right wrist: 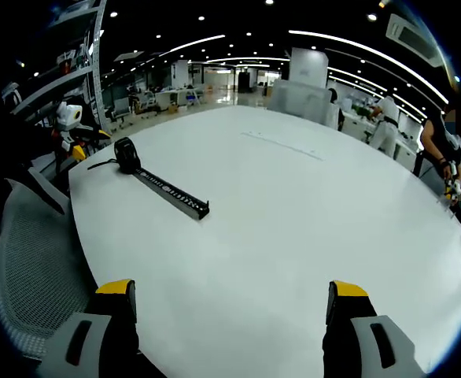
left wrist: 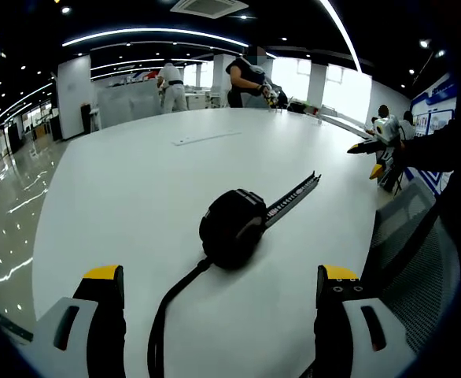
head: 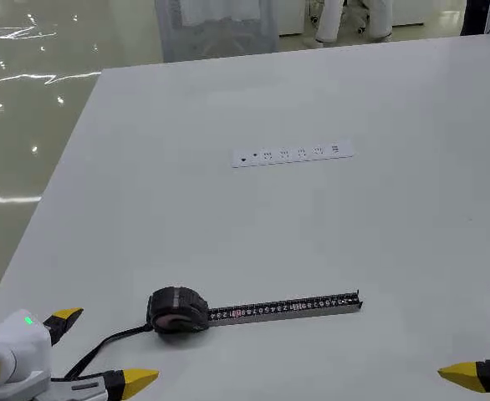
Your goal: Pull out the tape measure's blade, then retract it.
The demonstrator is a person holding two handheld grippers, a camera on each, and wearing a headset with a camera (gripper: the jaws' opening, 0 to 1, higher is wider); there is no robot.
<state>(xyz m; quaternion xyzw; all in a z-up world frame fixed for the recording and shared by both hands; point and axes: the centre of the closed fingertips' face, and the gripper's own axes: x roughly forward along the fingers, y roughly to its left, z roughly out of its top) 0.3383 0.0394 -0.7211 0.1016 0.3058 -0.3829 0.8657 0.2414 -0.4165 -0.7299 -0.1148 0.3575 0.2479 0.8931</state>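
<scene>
Blade (head: pixel 287 307) is out, flat along the bench's (head: pixel 228 225) near edge; tape measure (head: pixel 178 311) body sits toward the near-left corner. Left gripper (head: pixel 103 347) and right gripper (head: pixel 482 334) are wide open, empty. Retract is next, I'd say: left pins the body.

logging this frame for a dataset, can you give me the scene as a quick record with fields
surface: white tabletop
left: left gripper open, holding nothing
right: right gripper open, holding nothing
tool: black round-cased tape measure, lying on the tabletop in front of the left gripper
blade: dark numbered metal blade, pulled out, flat on the tabletop, touched by neither gripper
strap: black cord strap, trailing from the case toward the left gripper
other: white flat power strip, farther across the tabletop
</scene>
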